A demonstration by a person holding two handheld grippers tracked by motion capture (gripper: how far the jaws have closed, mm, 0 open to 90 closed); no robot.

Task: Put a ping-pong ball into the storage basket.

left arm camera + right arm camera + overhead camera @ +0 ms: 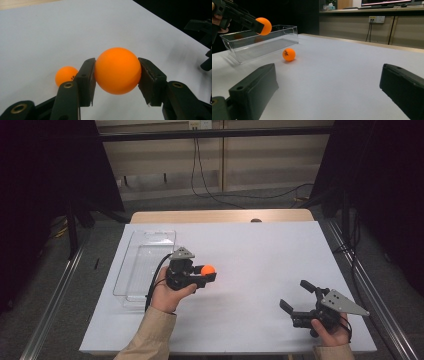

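Observation:
My left gripper (pixel 208 272) is shut on an orange ball (pixel 208 269), held a little above the white table just right of the clear plastic tray (pixel 131 265). In the left gripper view the pads press both sides of the held orange ball (pixel 117 70). A second orange ball (pixel 65 75) lies on the table below and behind it. In the right gripper view this loose ball (pixel 288 54) rests in front of the tray (pixel 262 43), with the held ball (pixel 264 26) above the tray's near end. My right gripper (pixel 293 294) stands open near the front right, nothing between its jaws.
The white sheet (pixel 260 245) covers most of the tabletop, with a wooden strip (pixel 220 216) at the far edge. Metal rails (pixel 60 285) run along both sides of the table. Cables (pixel 210 190) lie on the floor beyond.

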